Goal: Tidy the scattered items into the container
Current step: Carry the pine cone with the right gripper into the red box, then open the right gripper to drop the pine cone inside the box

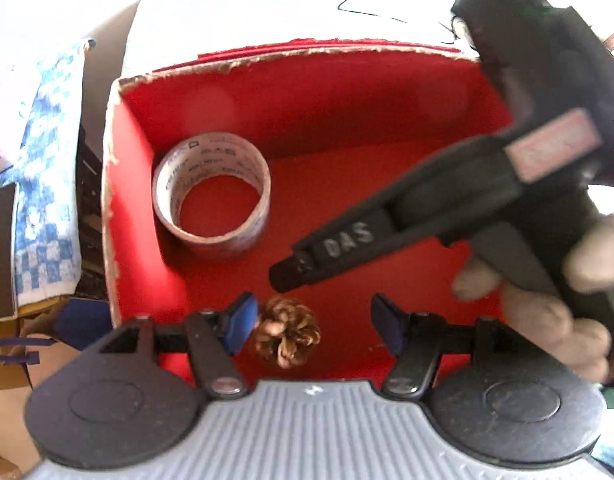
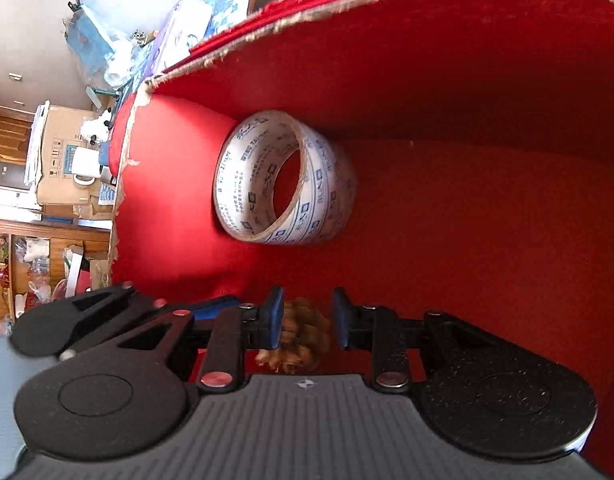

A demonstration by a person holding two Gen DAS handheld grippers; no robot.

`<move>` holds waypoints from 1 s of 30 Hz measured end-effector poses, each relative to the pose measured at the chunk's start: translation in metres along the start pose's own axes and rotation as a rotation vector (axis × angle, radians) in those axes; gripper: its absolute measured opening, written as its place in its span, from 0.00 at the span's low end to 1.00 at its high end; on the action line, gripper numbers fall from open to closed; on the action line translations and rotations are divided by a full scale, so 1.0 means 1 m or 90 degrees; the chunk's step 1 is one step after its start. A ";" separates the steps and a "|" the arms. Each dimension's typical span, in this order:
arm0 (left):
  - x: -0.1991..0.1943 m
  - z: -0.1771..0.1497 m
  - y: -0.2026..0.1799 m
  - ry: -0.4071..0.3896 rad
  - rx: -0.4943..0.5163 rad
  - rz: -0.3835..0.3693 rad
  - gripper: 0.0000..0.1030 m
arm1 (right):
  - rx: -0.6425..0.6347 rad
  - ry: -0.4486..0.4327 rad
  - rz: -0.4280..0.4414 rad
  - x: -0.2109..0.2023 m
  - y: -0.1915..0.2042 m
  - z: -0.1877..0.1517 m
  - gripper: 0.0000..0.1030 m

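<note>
A red box [image 1: 307, 92] [image 2: 427, 60] with torn cardboard edges lies under both grippers. Inside it, a roll of printed tape [image 1: 167, 188] [image 2: 327, 184] rests near the left wall. A brown pine cone [image 1: 287, 332] [image 2: 303, 332] lies low in the box. My left gripper [image 1: 313, 320] is open, and the cone sits right beside its left pad. My right gripper [image 1: 287, 276] [image 2: 309, 316], held by a gloved hand [image 1: 547, 320], reaches in from the right. It is open, and the cone shows beyond the gap between its blue pads. The left gripper's blue-padded finger [image 2: 215, 305] shows at its left.
A blue checked cloth [image 1: 47, 160] hangs left of the box. Beyond the box is a white surface [image 1: 247, 0] with a thin black cable [image 1: 363, 0]. Cardboard boxes [image 2: 63, 160] and wooden shelves with clutter [image 2: 35, 272] fill the room at the left.
</note>
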State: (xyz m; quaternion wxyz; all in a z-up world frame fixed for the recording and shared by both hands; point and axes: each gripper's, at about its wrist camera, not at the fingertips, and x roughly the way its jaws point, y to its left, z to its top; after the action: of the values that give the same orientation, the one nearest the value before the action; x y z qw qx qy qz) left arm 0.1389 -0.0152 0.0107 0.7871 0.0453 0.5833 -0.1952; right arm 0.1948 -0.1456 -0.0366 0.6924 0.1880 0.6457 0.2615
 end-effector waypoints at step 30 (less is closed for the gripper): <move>-0.039 -0.008 0.018 -0.096 -0.031 0.001 0.65 | -0.016 0.028 0.070 0.020 0.016 -0.014 0.37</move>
State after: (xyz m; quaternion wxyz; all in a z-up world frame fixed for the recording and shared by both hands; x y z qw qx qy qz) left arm 0.1291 0.0140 0.0419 0.8301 0.0121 0.5266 -0.1831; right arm 0.1794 -0.1220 -0.0441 0.6650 0.2086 0.6461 0.3112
